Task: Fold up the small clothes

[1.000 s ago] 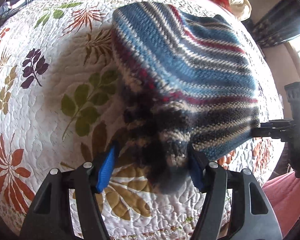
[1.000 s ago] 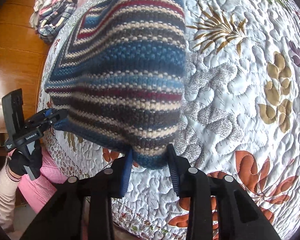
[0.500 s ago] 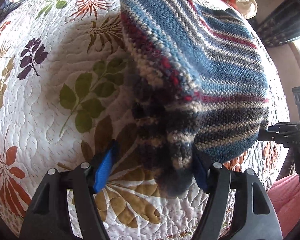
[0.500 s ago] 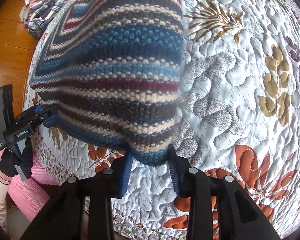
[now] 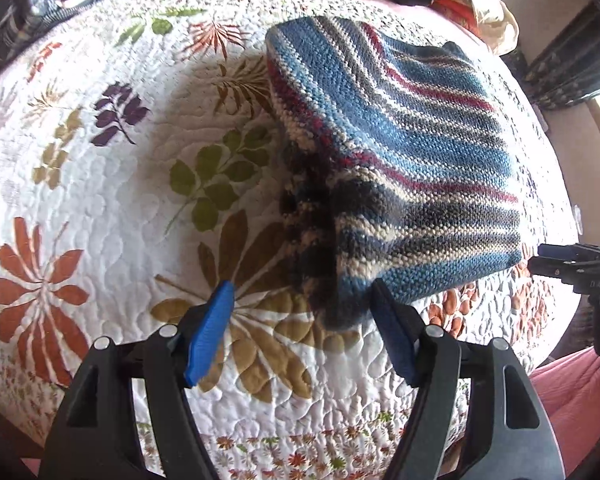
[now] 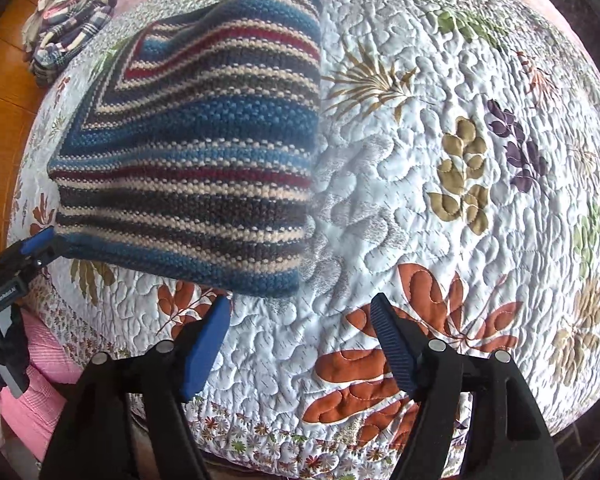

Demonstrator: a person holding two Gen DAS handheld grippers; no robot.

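Left wrist view is showing the left gripper with its blue-padded jaws spread wide; the near corner of the striped knitted sweater is hanging between them, close against the right-hand pad, and nothing is pinching it. The sweater is lying folded on the leaf-patterned quilt, which is covering a bed. This view alone is taking in a dark bundle and a pale bag at the far edge, and the right gripper sitting just beside the sweater's right corner, with small white characters on its body too blurred to read.

Right wrist view is showing the right gripper released, jaws wide apart over bare quilt, the sweater lying just beyond its fingertips. Only here are a stack of folded clothes against a wooden panel and a gloved hand holding the left gripper appearing; that gripper is carrying a small white label, not legible.
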